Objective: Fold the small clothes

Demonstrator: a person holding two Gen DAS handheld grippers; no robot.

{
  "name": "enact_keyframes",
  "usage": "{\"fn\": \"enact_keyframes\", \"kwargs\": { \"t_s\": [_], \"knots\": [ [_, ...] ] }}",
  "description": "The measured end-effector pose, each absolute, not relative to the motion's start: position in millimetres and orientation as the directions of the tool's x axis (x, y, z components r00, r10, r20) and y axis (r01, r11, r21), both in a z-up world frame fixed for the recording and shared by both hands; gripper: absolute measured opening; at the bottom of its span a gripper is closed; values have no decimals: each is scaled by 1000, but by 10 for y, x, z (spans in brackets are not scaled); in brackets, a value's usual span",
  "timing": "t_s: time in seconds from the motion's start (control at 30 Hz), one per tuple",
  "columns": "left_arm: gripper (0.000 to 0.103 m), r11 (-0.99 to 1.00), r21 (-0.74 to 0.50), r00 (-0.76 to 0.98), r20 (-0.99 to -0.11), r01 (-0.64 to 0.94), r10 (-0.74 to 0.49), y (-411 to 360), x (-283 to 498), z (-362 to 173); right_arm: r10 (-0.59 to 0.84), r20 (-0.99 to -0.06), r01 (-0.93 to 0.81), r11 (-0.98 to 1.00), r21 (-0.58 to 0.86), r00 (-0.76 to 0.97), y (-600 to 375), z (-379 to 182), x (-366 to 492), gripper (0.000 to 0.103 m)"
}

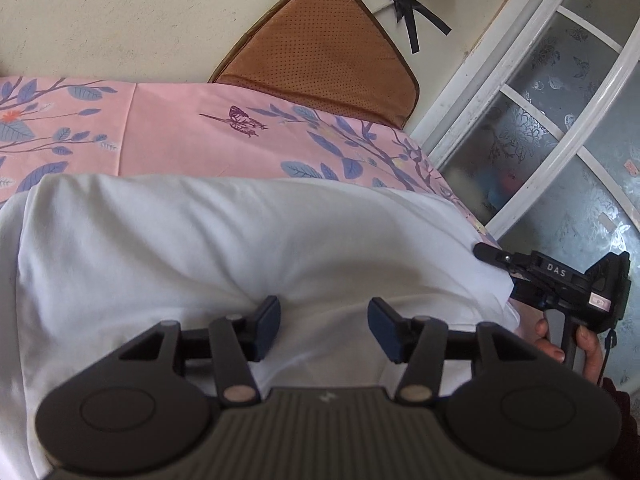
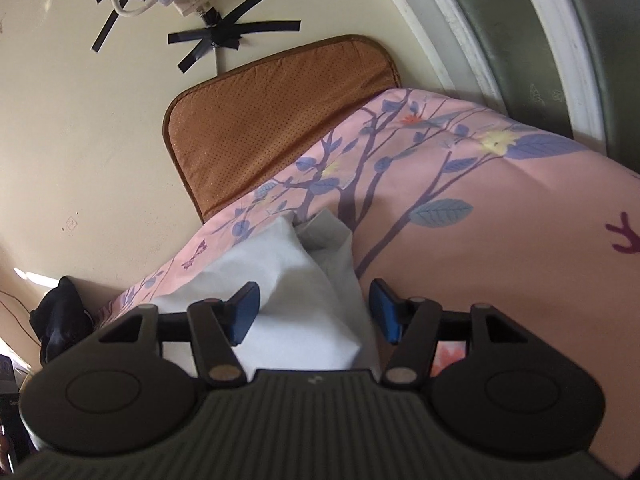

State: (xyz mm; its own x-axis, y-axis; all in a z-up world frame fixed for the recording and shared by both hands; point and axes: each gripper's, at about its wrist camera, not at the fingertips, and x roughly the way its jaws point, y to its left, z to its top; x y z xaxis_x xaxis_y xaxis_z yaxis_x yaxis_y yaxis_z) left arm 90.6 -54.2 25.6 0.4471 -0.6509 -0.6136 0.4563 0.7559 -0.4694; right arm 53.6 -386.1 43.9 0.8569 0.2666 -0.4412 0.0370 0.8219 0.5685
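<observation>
White garment lies on the pink floral sheet, long axis running side to side across the left wrist view, folded edge toward the wall. Left gripper jaws parted, over the cloth, pads not pinching. Right gripper jaws parted, straddling the garment's end, no squeeze.

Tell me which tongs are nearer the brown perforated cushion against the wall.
Right, probably. The right tongs sit at the white garment's end below the brown perforated cushion; the left tongs sit farther along it.
</observation>
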Motion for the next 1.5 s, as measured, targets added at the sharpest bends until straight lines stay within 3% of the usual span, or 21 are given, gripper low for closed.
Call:
{"fn": "enact_keyframes", "kwargs": {
  "t_s": [0.1,0.2,0.4,0.5,0.6,0.73,0.9,1.0,1.1,1.2,1.33,1.4,1.5],
  "knots": [
    [50,746,-490,446,-600,452,-664,-508,912,240,309,-466,6,828,560,829,-3732,450,574,17],
    [51,734,-522,441,-588,434,-679,-461,931,232,343,-410,-49,813,580,845,-3629,587,481,15],
    [64,739,-545,514,-535,395,-670,-144,894,409,403,-327,-191,830,524,855,-3156,1120,418,14],
    [80,750,-557,611,-468,356,-638,220,801,565,458,-315,-279,833,478,831,-2775,1316,477,14],
    [82,773,-554,694,-423,310,-582,615,700,692,518,-324,-373,830,416,791,-2268,1415,560,15],
    [83,806,-543,758,-417,234,-501,1058,594,761,596,-357,-500,800,331,719,-1523,1390,658,14],
    [89,793,-585,781,-410,171,-471,1438,500,713,619,-503,-569,776,272,603,-690,1028,916,15],
    [89,781,-603,770,-416,165,-484,1491,508,660,637,-580,-615,740,274,508,-443,756,988,31],
    [89,779,-599,759,-416,185,-500,1478,508,640,700,-539,-691,670,272,468,-540,860,862,47],
    [89,772,-600,747,-412,208,-522,1429,532,631,779,-429,-734,603,313,456,-917,1150,757,46],
    [89,754,-613,727,-405,234,-555,1299,580,609,747,-306,-677,665,316,591,-1480,1487,746,45],
    [89,759,-606,718,-415,241,-559,1198,614,595,684,-324,-604,729,322,653,-1597,1503,898,42],
    [89,777,-581,711,-440,240,-549,1059,698,601,631,-382,-560,776,292,675,-1554,1358,1094,26]
  ]
}}
